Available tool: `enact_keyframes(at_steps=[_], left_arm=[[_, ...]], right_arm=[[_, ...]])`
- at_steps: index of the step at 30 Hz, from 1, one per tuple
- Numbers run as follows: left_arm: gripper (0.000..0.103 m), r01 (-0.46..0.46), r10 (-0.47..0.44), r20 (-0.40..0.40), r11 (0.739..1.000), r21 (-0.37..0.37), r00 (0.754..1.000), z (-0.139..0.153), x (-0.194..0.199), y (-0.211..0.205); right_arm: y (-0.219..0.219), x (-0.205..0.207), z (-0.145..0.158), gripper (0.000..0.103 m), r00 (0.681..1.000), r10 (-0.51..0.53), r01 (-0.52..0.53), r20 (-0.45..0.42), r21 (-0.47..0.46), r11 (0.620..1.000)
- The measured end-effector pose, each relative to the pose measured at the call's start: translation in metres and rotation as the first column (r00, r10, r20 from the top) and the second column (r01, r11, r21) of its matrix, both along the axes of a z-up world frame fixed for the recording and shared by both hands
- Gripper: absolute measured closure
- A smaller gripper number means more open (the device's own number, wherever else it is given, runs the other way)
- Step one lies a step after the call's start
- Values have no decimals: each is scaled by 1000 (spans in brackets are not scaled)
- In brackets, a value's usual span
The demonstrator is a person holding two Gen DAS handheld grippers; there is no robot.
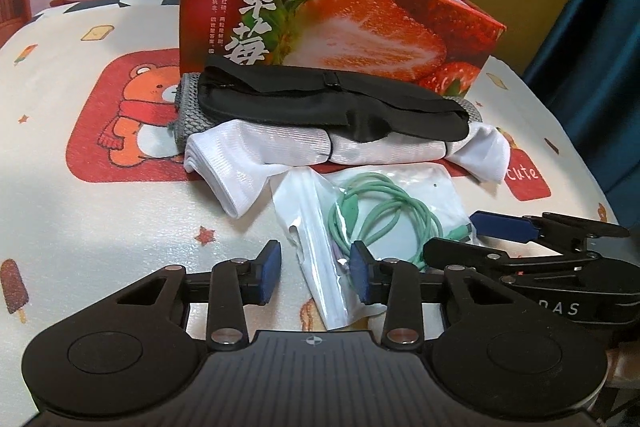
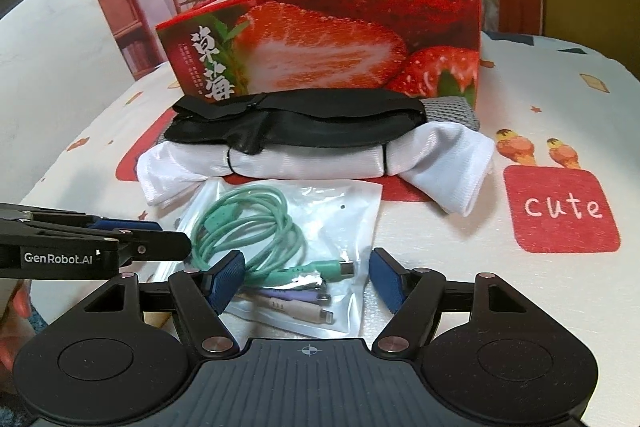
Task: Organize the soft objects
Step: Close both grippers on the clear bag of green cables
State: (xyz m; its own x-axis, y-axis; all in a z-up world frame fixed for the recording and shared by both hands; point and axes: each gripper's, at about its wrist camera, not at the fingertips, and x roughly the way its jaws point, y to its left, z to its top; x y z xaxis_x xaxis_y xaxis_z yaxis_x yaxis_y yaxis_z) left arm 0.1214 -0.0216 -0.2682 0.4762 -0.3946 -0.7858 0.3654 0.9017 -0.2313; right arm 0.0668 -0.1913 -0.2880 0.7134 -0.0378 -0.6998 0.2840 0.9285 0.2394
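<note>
The strawberry box (image 2: 328, 39) stands open-topped in the upper middle of the right wrist view, and the soft things lie stacked against its front wall, probably so that each can be lifted straight over the rim. The black eye mask (image 2: 296, 123) lies on top, draped over the folded white socks (image 2: 316, 163), which rest on the tablecloth (image 2: 520, 299) just in front of the box; a corner of grey knitted cloth (image 2: 452, 111) shows behind the mask on the right of the frame, touching the box wall. Nearest the cameras, in the lower middle, a clear plastic bag (image 2: 352, 211) holds a coiled green cable (image 2: 248, 223) and several plugs, lying flat and just in front of the socks. The right gripper (image 2: 308, 283) is released, its blue pads spread on either side of the bag's near end and grasping nothing, which looks like a stance taken to close on the bag. The left gripper (image 1: 316, 273) is likewise released, its pads apart over the bag's left edge in the lower middle of the left wrist view, one pad close beside the plastic; whether it touches cannot be told. Both grippers sit near each other, the left one's fingers entering the right view at the left edge, so the bag seems to be the piece in hand, though it is hardly soft.
</note>
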Motion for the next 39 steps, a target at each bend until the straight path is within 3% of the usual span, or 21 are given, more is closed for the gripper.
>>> enact_keyframes(at_steps=[10,13,14,17,22,33,39], left_arm=[[66,12,-12,-19,999,-43,1000,-3,2,-1],[65,16,-17,-19,999,-44,1000,-3,3,-4],[65,19,-19,-17,999,-39,1000,-3,3,-6],[65,15,-17,-26,999,-49,1000,-4,6,-5],[65,-12,10,-39,998,-54,999,-4,17,1],[62,1,-1,-1,1000,-8,1000,-4,31,-8],[62,17,-18,-17,999,-47,1000,-5,32,-10]], right_arm=[[-3,7,-1,40,1000,0,0,14,29,1000],[-4,6,-1,49,1000,-4,4,19,42,999],[-5,5,-1,57,1000,2,-4,25,64,998],[-4,4,-1,58,1000,7,-9,25,59,998],[-6,2,-2,70,999,7,-10,37,83,997],[-5,2,-4,70,999,27,-30,45,64,998],[-5,2,-4,70,999,22,-25,46,71,997]])
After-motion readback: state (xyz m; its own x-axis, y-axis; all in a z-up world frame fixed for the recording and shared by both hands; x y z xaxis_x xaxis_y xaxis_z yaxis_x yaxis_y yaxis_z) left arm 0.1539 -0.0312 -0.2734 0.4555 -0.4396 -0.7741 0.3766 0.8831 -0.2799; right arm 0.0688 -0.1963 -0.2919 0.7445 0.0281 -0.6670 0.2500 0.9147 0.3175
